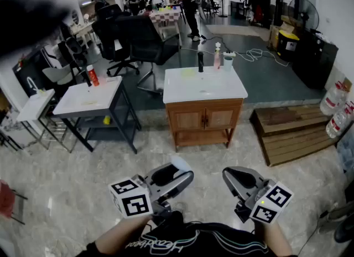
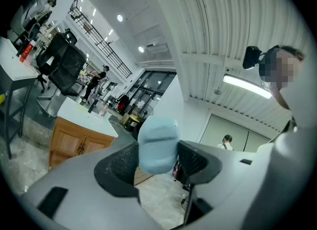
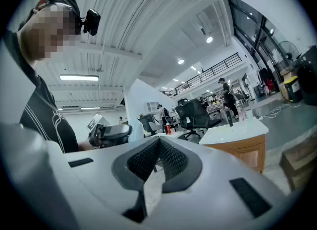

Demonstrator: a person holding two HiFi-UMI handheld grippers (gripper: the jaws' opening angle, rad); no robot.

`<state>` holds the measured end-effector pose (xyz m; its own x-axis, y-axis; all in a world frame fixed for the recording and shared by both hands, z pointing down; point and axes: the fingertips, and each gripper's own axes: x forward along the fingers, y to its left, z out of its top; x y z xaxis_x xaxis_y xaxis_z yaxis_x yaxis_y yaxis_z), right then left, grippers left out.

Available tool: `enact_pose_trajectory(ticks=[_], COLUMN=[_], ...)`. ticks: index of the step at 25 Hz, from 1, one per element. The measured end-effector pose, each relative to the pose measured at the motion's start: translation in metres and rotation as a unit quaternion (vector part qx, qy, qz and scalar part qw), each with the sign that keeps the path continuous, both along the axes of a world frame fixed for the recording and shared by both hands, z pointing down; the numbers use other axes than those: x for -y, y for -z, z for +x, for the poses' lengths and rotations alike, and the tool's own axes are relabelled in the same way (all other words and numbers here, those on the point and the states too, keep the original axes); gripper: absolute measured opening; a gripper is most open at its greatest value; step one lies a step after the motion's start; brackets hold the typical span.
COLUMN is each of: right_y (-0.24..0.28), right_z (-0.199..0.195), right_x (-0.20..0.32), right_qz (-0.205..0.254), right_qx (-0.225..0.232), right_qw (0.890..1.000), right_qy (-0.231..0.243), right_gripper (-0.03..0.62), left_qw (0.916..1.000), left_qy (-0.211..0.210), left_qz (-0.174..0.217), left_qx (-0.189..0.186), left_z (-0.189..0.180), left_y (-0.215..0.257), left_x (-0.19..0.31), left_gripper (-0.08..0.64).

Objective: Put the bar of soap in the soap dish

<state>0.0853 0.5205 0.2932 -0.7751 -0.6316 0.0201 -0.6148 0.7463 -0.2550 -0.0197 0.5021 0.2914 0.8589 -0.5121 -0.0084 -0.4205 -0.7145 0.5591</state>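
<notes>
- Cabinet (image 1: 203, 119): centre, on the floor (image 1: 83, 184).
- Containers (image 1: 217, 57): three in a row on the cabinet top, along its back edge.
- Table (image 1: 91, 98): left of the cabinet, with a bottle (image 1: 92, 75) on its far side.
- Small table (image 1: 34, 105): further left.
- Chairs (image 1: 145, 39): behind the table and the cabinet.
- Person (image 1: 189, 4): behind the chairs.
- Pallet (image 1: 287, 131): right of the cabinet.
- Jugs (image 1: 334, 100): beyond the pallet, far right.
- Fan (image 1: 303, 11): right, at the back.
- Left gripper (image 1: 182, 174) and right gripper (image 1: 228, 176): side by side, nearest, well apart from the cabinet.
- Soap (image 2: 157, 144): between the left gripper's jaws.
</notes>
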Motion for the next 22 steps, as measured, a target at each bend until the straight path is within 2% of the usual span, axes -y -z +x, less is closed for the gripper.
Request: enact_pose_trajectory(ticks=[12, 22], right_y=[-0.009, -0.026], right_z=[-0.001, -0.009], right_x=[0.016, 0.074], right_qz=[-0.012, -0.022], right_qx=[0.012, 0.007], right_qw=[1.000, 1.000], right_qy=[0.002, -0.007], right_gripper=[0.028, 0.028], left_qw=[0.9997, 0.9993], left_qy=[0.009, 0.006], left_qz=[-0.009, -0.018], left_qx=[-0.022, -0.031], left_z=[-0.009, -0.020], left_y=[0.001, -0.018], left_x=[0.009, 0.067], left_gripper=[0.265, 0.265])
